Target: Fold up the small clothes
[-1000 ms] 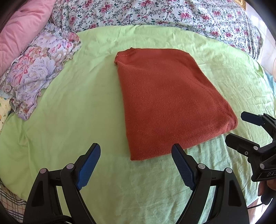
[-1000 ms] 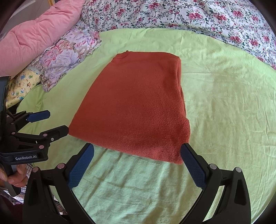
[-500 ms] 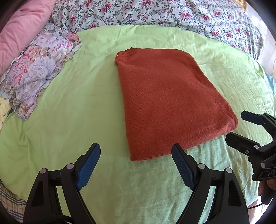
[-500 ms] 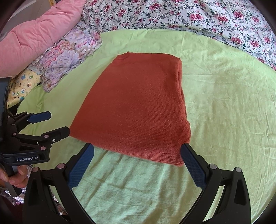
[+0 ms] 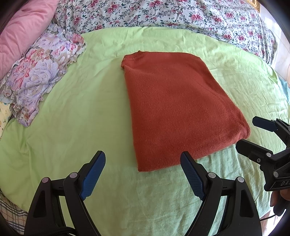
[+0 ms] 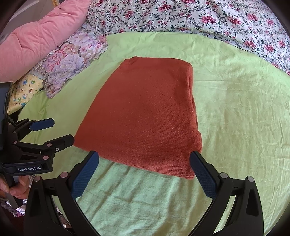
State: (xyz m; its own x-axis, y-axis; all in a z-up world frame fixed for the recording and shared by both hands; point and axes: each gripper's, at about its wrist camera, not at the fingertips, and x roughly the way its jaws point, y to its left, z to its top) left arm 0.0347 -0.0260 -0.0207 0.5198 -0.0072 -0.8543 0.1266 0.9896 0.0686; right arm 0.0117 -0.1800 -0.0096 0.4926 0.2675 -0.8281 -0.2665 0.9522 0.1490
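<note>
A rust-red knitted sweater (image 5: 177, 107) lies folded in a flat rectangle on the green sheet (image 5: 81, 109), collar at the far end; it also shows in the right wrist view (image 6: 145, 116). My left gripper (image 5: 143, 161) is open and empty, just short of the sweater's near left corner. My right gripper (image 6: 144, 161) is open and empty, over the sweater's near edge. The right gripper shows at the left wrist view's right edge (image 5: 253, 132), the left gripper at the right wrist view's left edge (image 6: 54, 130).
A pink pillow (image 6: 36, 40) and a floral frilled pillow (image 6: 72, 61) lie at the far left, with a yellow patterned cloth (image 6: 23, 90) beside them. A flowered quilt (image 6: 199, 16) runs along the back. The sheet's near edge is close below the grippers.
Both grippers have crept slightly toward the sweater's near edge. The sweater has not moved.
</note>
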